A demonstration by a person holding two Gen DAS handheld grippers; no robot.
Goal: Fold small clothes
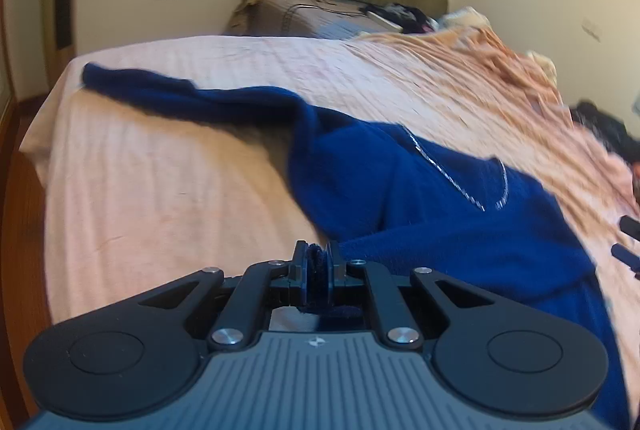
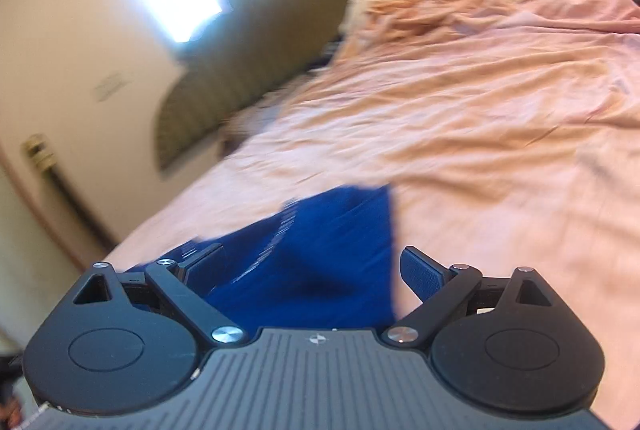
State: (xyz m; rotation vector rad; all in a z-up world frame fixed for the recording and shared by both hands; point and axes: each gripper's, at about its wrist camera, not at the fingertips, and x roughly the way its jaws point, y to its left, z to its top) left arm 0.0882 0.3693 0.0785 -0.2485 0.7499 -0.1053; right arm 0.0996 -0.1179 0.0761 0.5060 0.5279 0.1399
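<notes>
Step in hand: I judged this to be the first fold of the blue fleece jacket, with an edge lifted to carry across the body
Doing it well: I wanted the pinched edge kept low and taut and drawn over slowly, so the far sleeve did not drag or bunch; the blur in both views suggested I was moving fast, which I thought risked a crooked fold
Left gripper: its jaws were closed down to a narrow gap, with a wad of blue fleece pinched between the pads, so it had the jacket by its near edge
Right gripper: its jaws stood wide apart and held nothing; blue cloth showed between and below the fingers, but I could not tell whether they touched it
Jacket: it lay spread on the pink bedsheet, one sleeve stretched away to the far left corner, the zip running down the middle of the body
Bed: a rumpled peach blanket was pushed up toward the far side, well apart from the jacket
Caution: I thought the free gripper should pin or take a second corner before the fold went further
</notes>
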